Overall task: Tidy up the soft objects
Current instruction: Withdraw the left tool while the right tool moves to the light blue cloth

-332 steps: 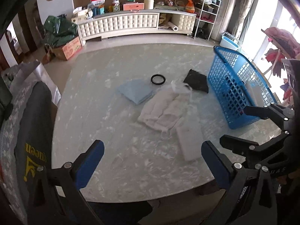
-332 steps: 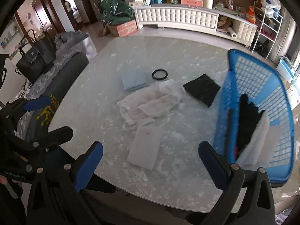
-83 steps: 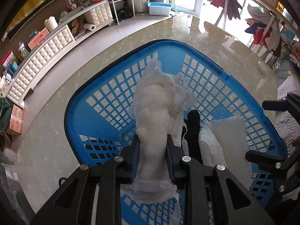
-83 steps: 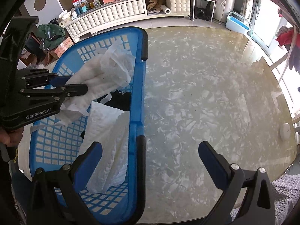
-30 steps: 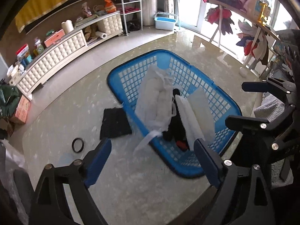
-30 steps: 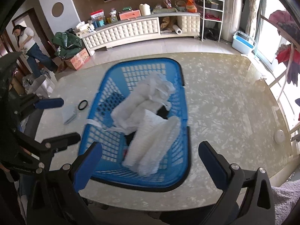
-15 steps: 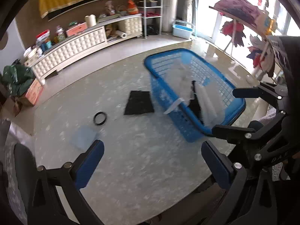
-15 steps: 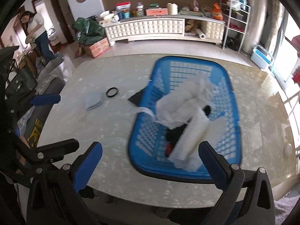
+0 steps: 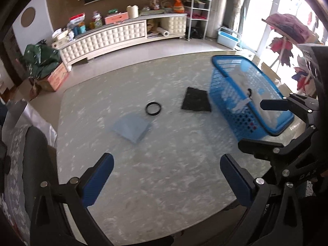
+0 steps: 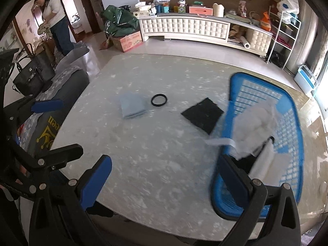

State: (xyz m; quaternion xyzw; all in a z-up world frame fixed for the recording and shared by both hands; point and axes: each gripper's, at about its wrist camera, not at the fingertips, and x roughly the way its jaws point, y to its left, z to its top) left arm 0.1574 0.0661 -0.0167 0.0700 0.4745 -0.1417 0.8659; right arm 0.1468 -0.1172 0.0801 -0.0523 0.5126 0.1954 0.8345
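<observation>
Soft objects were split between bench and basket: a folded light-blue cloth (image 9: 131, 127) lay centre-left of the left wrist view on the pale marbled bench (image 9: 164, 184), a flat black square cloth (image 9: 196, 102) sat right of centre, just beside the blue plastic lattice basket (image 9: 235, 119) at the right. A black ring (image 9: 153, 108) lay between the two cloths, near the blue one. In the right wrist view the basket (image 10: 291, 123) at the right held a crumpled white fabric bundle (image 10: 254, 123) with a strip hanging over its near rim, plus a rolled white towel (image 10: 264, 164) and something dark beneath, blurred. Left gripper (image 9: 167, 182) fingers were spread wide with nothing between them, hovering over bare bench at bottom of frame. Right gripper (image 10: 166, 181) fingers were also spread wide, empty, the right one overlapping the basket's near corner in the picture. A person stood upper left in the right wrist view.
</observation>
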